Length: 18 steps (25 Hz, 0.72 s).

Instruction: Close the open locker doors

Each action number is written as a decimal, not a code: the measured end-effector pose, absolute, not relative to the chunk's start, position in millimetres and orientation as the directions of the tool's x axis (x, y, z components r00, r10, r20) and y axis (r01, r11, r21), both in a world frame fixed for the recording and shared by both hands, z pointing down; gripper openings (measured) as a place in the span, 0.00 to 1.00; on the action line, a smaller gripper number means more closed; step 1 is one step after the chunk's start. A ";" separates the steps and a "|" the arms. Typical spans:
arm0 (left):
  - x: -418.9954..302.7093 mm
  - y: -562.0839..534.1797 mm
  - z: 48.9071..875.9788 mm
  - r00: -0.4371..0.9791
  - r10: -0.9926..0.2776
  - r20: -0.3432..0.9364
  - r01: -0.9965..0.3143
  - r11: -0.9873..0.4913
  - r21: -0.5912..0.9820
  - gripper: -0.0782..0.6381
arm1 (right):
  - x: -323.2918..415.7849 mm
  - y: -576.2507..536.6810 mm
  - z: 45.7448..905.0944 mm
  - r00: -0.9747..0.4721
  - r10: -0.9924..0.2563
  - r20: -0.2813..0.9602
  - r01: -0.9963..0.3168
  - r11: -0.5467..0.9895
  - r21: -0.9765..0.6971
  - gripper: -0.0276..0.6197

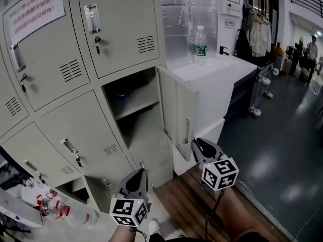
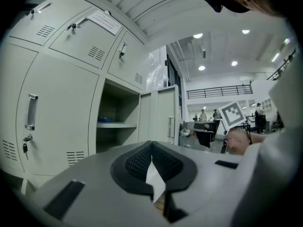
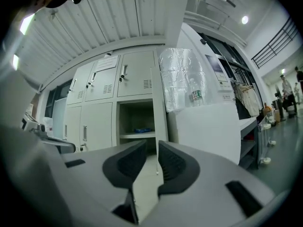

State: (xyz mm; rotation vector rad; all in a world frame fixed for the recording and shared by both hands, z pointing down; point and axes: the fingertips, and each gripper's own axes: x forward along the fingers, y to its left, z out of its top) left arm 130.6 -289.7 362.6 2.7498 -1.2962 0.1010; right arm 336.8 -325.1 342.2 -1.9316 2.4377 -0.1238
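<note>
A bank of grey lockers fills the left of the head view. One compartment (image 1: 133, 102) in the middle row stands open, its door (image 1: 176, 110) swung out toward me. My right gripper (image 1: 196, 143) is just below the door's handle (image 1: 186, 130), jaws apart with a narrow gap. In the right gripper view the door's edge (image 3: 160, 98) lines up with the gap of the right gripper (image 3: 152, 145), nothing pressed. My left gripper (image 1: 141, 171) hangs lower left, shut and empty. The left gripper (image 2: 151, 144) faces the open compartment (image 2: 116, 126) and its door (image 2: 163, 117).
A white cabinet (image 1: 217, 72) with a water bottle (image 1: 200, 45) stands right of the lockers, behind the open door. Plastic bottles (image 1: 55, 208) lie at the bottom left. A wooden platform (image 1: 186, 195) is underfoot. A blue thing (image 3: 141, 130) lies on the open locker's shelf.
</note>
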 end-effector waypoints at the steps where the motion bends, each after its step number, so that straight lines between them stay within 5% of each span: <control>1: 130.2 -296.0 362.2 0.642 -0.760 0.103 -0.767 -0.639 0.063 0.12 | 337.4 -330.4 342.0 -0.222 -0.975 0.026 -0.972 0.219 -0.086 0.17; 18: 135.6 -372.1 361.5 0.722 -0.684 0.107 -0.692 -0.719 0.069 0.12 | 345.0 -391.3 343.4 -0.120 -0.992 0.040 -0.989 0.116 -0.090 0.26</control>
